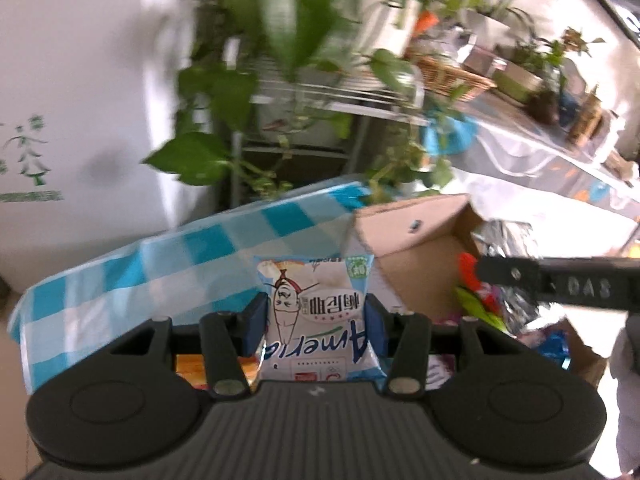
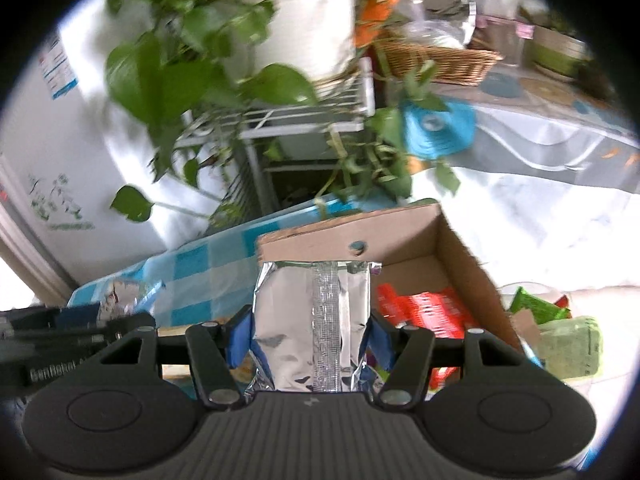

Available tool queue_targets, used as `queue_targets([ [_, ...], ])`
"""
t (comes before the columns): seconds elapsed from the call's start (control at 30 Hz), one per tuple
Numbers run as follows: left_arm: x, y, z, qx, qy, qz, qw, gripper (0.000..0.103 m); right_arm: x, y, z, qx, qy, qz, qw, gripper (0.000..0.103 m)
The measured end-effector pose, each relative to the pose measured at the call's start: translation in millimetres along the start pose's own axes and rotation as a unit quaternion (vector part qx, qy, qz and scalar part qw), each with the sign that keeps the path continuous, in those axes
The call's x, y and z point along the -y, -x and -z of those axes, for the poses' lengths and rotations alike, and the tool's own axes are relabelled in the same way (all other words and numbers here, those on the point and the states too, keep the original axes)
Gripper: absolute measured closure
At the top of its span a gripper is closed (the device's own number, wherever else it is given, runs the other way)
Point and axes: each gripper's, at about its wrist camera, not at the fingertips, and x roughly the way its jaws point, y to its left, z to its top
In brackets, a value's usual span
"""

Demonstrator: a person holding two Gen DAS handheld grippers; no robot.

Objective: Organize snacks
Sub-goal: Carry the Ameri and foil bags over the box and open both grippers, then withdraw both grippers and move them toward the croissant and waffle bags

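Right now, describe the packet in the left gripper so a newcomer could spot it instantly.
Start at the blue-checked tablecloth and the open cardboard box standing on it. In front of them the left gripper clamps a white snack packet between its blue pads. Unlike the plain silver packet in the right gripper, it has a cartoon figure and blue lettering, seen upside down.

White snack packet [image 1: 316, 312] with blue lettering and a cartoon figure; silver foil pouch [image 2: 316, 320], its seam crosshatched. Blue-and-white checked tablecloth [image 1: 160, 264], brown cardboard box [image 2: 460, 264], red packets [image 2: 424, 312] inside, green leaves [image 2: 160, 76] above.
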Motion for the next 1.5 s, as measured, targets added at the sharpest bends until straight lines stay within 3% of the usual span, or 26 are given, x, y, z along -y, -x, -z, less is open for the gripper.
queue_targets([
  [0.27,43,-11,9,-0.003,-0.030,0.076,0.9967,0.054,25,5,-3,0.012,-0.027,0.026,0.999,0.037],
  [0.6,86,-29,25,-0.026,-0.038,0.179,0.9828,0.053,47,12,0,0.016,-0.050,0.044,0.998,0.037],
  [0.67,94,-29,29,-0.023,-0.044,0.188,0.9809,0.041,50,12,0,0.017,-0.056,0.050,0.997,0.035],
  [0.7,96,-28,31,-0.020,-0.043,0.193,0.9800,0.029,51,12,0,0.019,-0.058,0.051,0.997,0.032],
  [0.73,98,-27,33,-0.018,-0.042,0.195,0.9797,0.021,51,13,0,0.021,-0.059,0.053,0.997,0.025],
  [0.77,99,-25,33,-0.015,-0.042,0.197,0.9794,0.020,51,15,0,0.025,-0.059,0.053,0.996,0.024],
  [1.17,82,-11,22,-0.017,-0.040,0.153,0.9872,0.019,45,13,0,0.023,-0.054,0.042,0.997,0.021],
  [1.5,27,7,3,0.010,-0.010,0.095,0.9954,0.019,27,11,1,0.024,-0.036,0.011,0.999,0.021],
])
